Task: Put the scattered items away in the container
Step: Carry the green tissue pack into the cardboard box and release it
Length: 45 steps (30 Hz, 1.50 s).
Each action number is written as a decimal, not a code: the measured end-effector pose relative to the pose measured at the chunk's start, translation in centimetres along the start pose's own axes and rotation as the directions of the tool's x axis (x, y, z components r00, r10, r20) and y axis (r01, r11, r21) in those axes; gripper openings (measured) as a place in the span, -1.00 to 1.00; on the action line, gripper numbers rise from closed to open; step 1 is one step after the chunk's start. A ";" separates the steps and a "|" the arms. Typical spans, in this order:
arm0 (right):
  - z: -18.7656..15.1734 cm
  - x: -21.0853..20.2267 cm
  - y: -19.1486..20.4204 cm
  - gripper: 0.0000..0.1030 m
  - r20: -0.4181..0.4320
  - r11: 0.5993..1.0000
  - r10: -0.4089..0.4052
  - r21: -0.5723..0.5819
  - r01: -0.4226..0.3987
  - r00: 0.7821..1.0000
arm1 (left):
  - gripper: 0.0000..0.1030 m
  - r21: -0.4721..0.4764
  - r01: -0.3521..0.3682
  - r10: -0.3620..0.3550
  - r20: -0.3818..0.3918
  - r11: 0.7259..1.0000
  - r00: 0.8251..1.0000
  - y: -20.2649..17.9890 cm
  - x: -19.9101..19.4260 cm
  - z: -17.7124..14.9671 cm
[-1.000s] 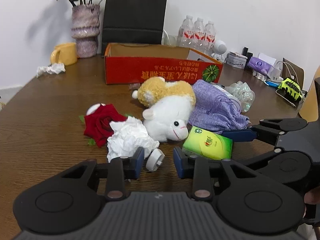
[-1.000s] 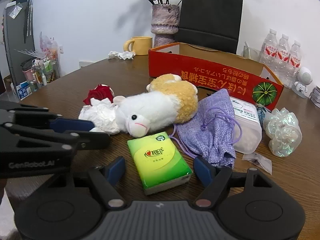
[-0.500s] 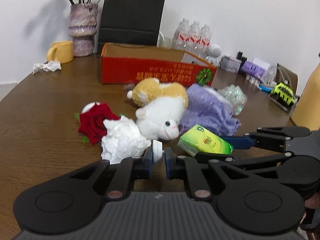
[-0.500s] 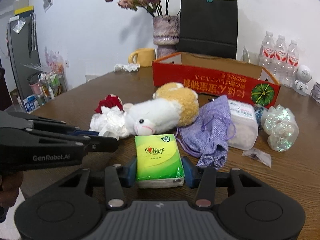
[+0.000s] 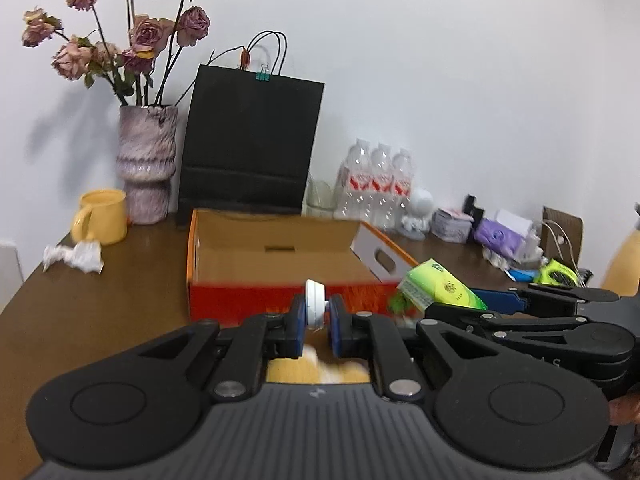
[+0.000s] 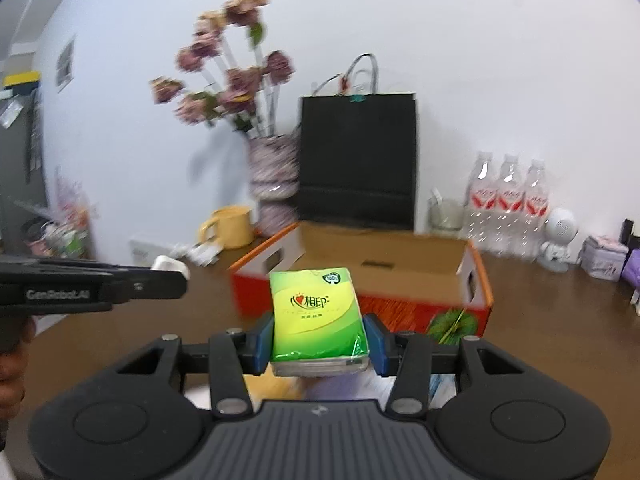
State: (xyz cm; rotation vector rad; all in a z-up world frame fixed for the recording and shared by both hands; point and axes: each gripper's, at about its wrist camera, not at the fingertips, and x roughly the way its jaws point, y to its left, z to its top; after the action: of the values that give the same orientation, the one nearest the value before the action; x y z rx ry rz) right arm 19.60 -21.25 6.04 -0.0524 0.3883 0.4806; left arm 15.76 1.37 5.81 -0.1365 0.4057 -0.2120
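Lived-in room: wooden table (image 5: 92,304), flower vase (image 5: 146,164), water bottles (image 5: 374,184).

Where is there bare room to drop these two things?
The orange box looks bare across its whole visible floor. Bare table lies left of it, below the yellow mug and crumpled paper. The right end near the water bottles is crowded.

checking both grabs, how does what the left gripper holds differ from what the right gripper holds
The left gripper pinches a small white disc-shaped piece, jaws nearly together; the right gripper clamps a much wider green tissue pack, jaws well apart. The disc stands on edge; the pack lies flat, label up. Both are lifted before the orange cardboard box.
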 end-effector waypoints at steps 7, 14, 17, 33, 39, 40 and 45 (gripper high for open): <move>3.8 9.8 -3.9 -0.12 -0.031 0.987 -0.120 0.100 0.122 0.992 | -0.75 -0.074 -0.041 0.037 -0.045 0.996 0.998 3.5 9.8 3.2; 3.2 17.0 -7.0 -0.11 -0.144 0.989 -0.118 0.073 0.129 0.983 | -0.75 -0.135 -0.080 0.068 -0.088 0.988 0.994 7.1 16.2 3.8; 2.2 18.7 -8.1 -0.11 -0.205 0.987 -0.111 0.092 0.132 0.972 | -0.75 -0.137 -0.100 0.083 -0.122 0.985 0.989 8.0 17.4 3.3; 1.8 19.5 -6.7 0.95 -0.271 0.987 -0.146 0.026 0.159 0.951 | 1.00 -0.072 -0.175 0.167 -0.112 0.982 0.980 6.5 17.6 3.1; 2.1 19.1 -6.9 1.00 -0.268 0.984 -0.149 0.050 0.168 0.952 | 1.00 -0.054 -0.192 0.185 -0.114 0.980 0.976 6.0 17.5 3.3; 2.2 19.0 -6.9 1.00 -0.265 0.985 -0.148 0.051 0.167 0.953 | 1.00 -0.052 -0.195 0.188 -0.109 0.979 0.976 6.0 17.3 3.4; 3.1 17.4 -6.5 1.00 -0.233 0.985 -0.151 0.049 0.167 0.961 | 1.00 -0.059 -0.202 0.197 -0.075 0.978 0.977 5.7 15.4 4.2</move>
State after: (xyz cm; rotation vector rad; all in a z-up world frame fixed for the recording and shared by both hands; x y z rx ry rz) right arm 37.88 -18.87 2.12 -0.0727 0.6212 0.3020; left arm 32.29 3.68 2.86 -0.1526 0.4917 -0.0050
